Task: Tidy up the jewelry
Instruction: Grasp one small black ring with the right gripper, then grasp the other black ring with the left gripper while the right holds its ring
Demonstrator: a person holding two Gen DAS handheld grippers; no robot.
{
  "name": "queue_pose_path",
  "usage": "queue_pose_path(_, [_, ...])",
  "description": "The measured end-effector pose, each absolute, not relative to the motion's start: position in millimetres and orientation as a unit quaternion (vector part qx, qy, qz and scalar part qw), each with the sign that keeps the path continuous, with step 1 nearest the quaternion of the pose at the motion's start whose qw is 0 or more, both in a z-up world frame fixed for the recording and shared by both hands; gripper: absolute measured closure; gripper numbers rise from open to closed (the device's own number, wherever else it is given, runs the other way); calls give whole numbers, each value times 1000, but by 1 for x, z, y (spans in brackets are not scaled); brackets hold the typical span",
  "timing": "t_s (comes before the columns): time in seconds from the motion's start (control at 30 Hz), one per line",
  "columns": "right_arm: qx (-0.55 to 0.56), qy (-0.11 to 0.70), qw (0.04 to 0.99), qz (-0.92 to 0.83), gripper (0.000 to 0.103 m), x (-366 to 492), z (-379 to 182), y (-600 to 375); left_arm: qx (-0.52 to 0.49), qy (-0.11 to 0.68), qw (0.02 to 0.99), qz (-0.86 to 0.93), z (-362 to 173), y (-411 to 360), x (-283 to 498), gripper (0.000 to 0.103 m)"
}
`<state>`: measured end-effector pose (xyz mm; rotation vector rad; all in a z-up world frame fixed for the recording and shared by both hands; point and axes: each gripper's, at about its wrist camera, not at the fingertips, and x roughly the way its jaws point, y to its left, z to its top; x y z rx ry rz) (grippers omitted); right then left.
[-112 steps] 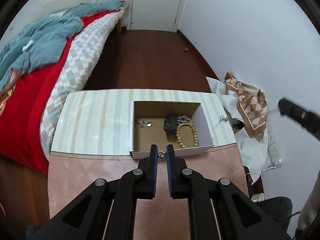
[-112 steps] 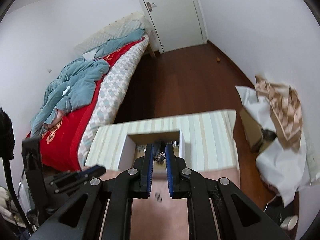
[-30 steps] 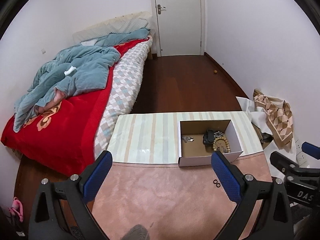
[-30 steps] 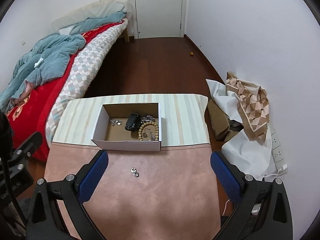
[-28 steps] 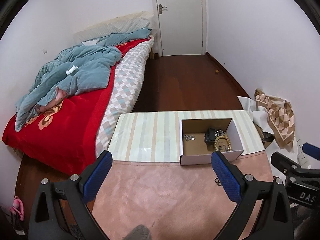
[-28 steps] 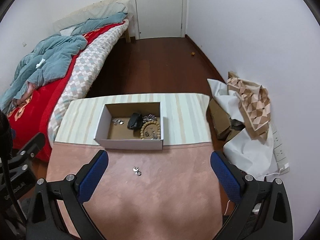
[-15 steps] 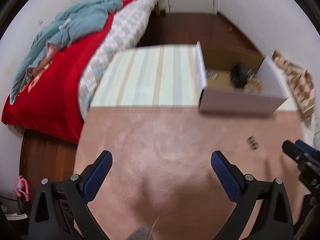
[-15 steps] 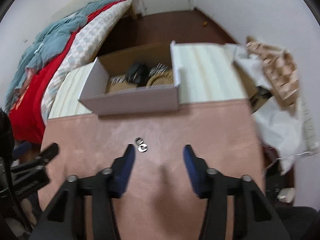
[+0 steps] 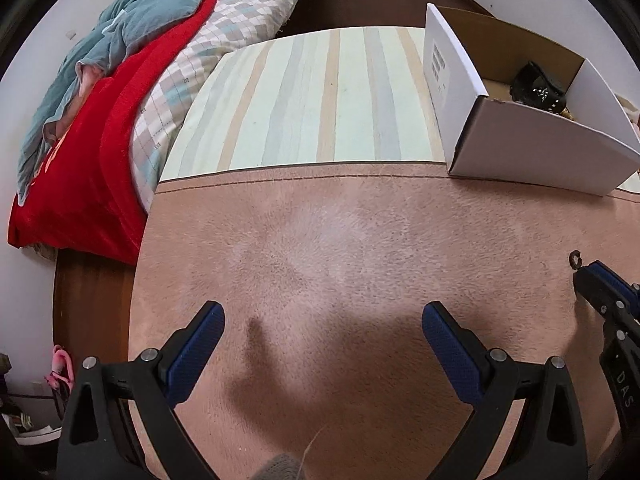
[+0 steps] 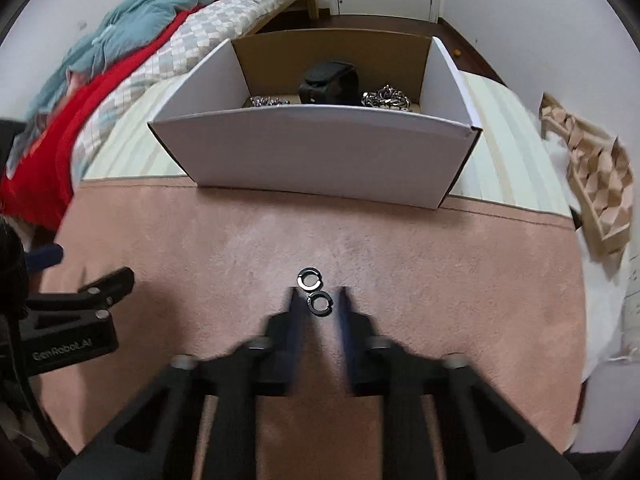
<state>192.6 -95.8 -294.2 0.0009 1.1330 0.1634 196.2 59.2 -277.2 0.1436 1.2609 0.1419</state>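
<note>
Covering table front: pink mat [image 10: 400, 248]; behind, striped cloth [image 9: 320, 92] under white box [image 10: 312, 152]. Bed [image 9: 120, 60] at left. Rings [image 10: 314, 290] on mat, one between parted right gripper [image 10: 316, 304] fingers. Left gripper [image 9: 322, 328] spread wide, holding nothing.

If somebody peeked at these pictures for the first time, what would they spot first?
Probably the two small dark rings lying on the pink cloth, the nearer one between the partly open jaws of the right gripper. Just beyond sits a white box with a black pouch and silvery chains inside.
</note>
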Motion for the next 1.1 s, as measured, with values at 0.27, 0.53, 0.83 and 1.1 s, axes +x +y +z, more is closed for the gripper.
queue_pose_path(0.27, [45,520,852,26,91,185,-273,-139,62,577,813,36,-263,39,199,3])
queue_pose_path(0.53, [98,521,845,-65,91,171,-270,-216,58,582,809,-53,-264,-36,203,3])
queue_pose_path(0.83, [126,517,841,-92,91,159,-273,-258,83,583,803,-93,-275,-86,204,3])
queue_pose_path(1.1, [140,514,840,-99,91,156,-275,-268,94,591,795,-105,-285,-101,211,44])
